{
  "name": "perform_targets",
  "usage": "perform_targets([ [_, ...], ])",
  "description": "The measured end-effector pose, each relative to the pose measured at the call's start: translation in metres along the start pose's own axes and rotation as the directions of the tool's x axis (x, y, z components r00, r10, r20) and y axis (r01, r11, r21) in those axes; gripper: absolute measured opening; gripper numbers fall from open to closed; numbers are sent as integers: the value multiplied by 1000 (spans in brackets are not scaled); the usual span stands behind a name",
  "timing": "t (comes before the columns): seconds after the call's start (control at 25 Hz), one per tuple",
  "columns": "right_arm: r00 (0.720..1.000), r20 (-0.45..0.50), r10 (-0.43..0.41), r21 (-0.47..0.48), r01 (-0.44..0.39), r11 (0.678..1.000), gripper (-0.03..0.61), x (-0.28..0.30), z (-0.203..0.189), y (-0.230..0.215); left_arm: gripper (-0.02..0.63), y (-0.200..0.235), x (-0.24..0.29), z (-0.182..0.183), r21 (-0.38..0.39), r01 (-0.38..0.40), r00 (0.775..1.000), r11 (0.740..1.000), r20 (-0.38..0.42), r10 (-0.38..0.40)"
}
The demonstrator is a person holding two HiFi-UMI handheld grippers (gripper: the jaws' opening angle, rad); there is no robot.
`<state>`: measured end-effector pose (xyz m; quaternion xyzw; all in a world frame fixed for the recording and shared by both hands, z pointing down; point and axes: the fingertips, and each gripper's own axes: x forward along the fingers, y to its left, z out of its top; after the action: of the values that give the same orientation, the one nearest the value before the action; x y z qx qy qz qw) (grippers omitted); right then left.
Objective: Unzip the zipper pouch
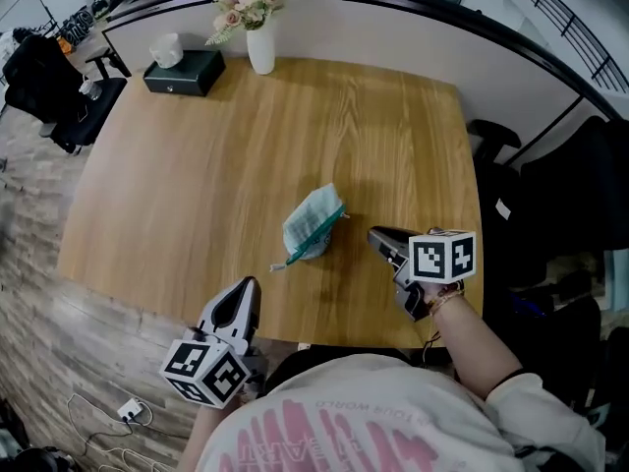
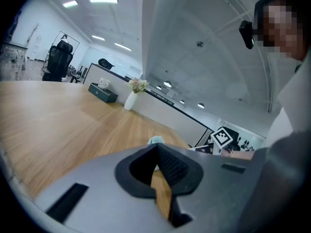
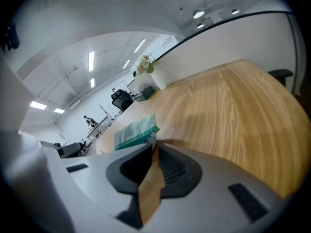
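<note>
The zipper pouch [image 1: 313,224] is pale teal with a darker green zipper edge. It lies on the wooden table [image 1: 197,185], a little right of the middle. My right gripper [image 1: 373,232] rests low just right of the pouch, apart from it, tips pointing at it. Its jaws stand a narrow slit apart with nothing between them [image 3: 155,148]; the pouch [image 3: 136,132] lies just beyond the tips. My left gripper [image 1: 253,281] hovers at the table's front edge, short of the pouch, shut and empty [image 2: 156,147]. Only the top of the pouch [image 2: 155,140] peeks over its jaws.
A white vase of flowers [image 1: 260,42] and a black tissue box [image 1: 184,70] stand at the table's far edge. A black chair [image 1: 491,141] is off the right side. A cable and plug [image 1: 128,411] lie on the floor at front left.
</note>
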<state>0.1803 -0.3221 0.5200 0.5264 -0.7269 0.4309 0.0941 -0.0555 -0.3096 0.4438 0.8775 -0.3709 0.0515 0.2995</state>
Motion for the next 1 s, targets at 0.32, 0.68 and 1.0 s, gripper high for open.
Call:
perform_targets([
  [0.32,938,-78,337,0,-338,941,209,55,48,14,3,29,-1,-8,-37,-87,996,996,-40,85],
  [0.68,796,-181,577,319,-507,800,163,81,43,22,3,44,2,-6,-63,-118,992,991,-41,116],
  [1.0,779,-172,602,337,-528,780,80,71,34,36,3,39,10,-3,-52,-84,996,995,-44,81],
])
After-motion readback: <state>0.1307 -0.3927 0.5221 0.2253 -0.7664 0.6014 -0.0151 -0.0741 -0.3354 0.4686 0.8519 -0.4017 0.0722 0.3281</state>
